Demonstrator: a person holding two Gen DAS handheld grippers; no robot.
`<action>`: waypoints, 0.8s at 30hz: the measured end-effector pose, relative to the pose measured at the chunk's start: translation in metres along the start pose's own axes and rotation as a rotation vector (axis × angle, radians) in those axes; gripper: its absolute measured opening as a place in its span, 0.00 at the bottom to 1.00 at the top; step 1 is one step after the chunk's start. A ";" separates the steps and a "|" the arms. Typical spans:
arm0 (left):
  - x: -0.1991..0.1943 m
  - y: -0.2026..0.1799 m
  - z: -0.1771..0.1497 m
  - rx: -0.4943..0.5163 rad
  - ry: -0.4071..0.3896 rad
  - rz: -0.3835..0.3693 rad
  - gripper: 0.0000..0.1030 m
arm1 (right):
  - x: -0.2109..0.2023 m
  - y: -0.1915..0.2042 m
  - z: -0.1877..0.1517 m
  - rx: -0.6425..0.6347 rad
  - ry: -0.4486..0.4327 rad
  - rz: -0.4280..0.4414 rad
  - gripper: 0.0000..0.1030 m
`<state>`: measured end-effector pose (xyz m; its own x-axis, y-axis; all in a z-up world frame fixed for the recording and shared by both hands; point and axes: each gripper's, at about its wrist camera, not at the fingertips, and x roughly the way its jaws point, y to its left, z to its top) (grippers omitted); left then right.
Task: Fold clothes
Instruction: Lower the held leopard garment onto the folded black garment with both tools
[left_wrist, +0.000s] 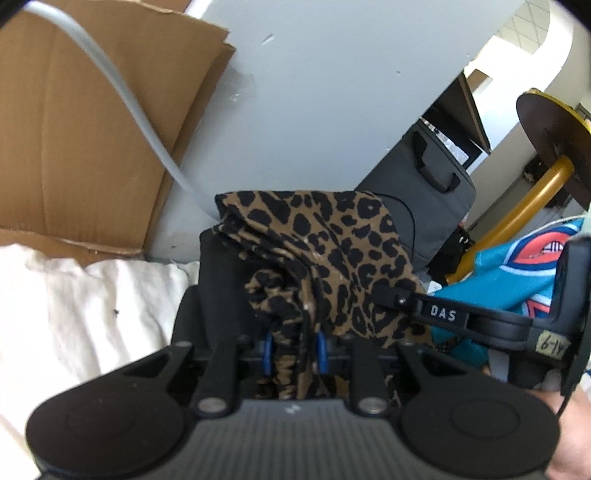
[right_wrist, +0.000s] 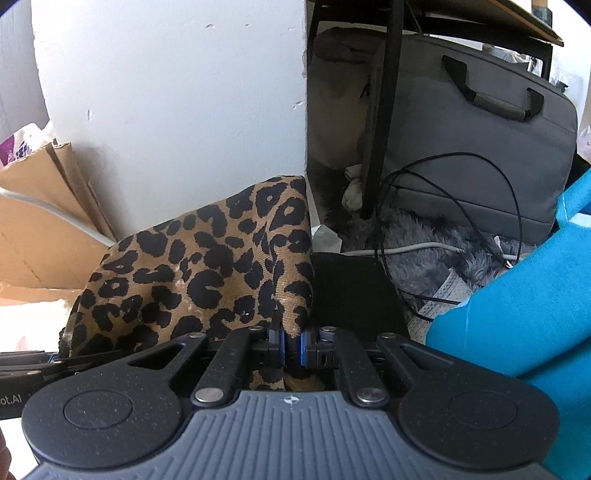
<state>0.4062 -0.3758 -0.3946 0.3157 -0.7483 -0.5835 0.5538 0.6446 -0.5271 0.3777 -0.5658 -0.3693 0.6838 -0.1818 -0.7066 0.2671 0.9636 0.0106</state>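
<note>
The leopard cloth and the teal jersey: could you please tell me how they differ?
The leopard cloth is tan with black spots; the teal jersey is bright blue-green with an orange-and-white crest. The cloth is pinched in the left gripper and right gripper; the jersey lies unheld beside them. Both are crumpled.

You have one garment in play: a leopard-print cloth (left_wrist: 332, 251), tan with black spots, thin and soft. It is bunched and doubled over, not flat, with deep creases running down its middle. From your left wrist view it rises in a crumpled mound with a folded upper edge, its lower part gathered into a narrow, dark-edged strip. From your right wrist view the cloth (right_wrist: 207, 266) drapes in a rounded hump, one corner standing up against the white wall
</note>
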 end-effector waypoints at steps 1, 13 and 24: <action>0.003 0.000 0.000 0.007 0.003 0.008 0.25 | 0.001 0.001 -0.001 -0.010 0.002 -0.006 0.07; -0.035 -0.007 0.014 0.152 -0.090 0.133 0.36 | -0.038 0.000 -0.011 -0.075 -0.103 -0.021 0.27; -0.001 -0.034 0.015 0.269 -0.044 0.053 0.14 | -0.040 -0.015 -0.055 0.002 -0.068 0.025 0.26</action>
<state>0.3985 -0.3989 -0.3666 0.3799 -0.7242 -0.5755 0.7185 0.6229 -0.3096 0.3088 -0.5624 -0.3806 0.7345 -0.1710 -0.6567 0.2511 0.9675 0.0289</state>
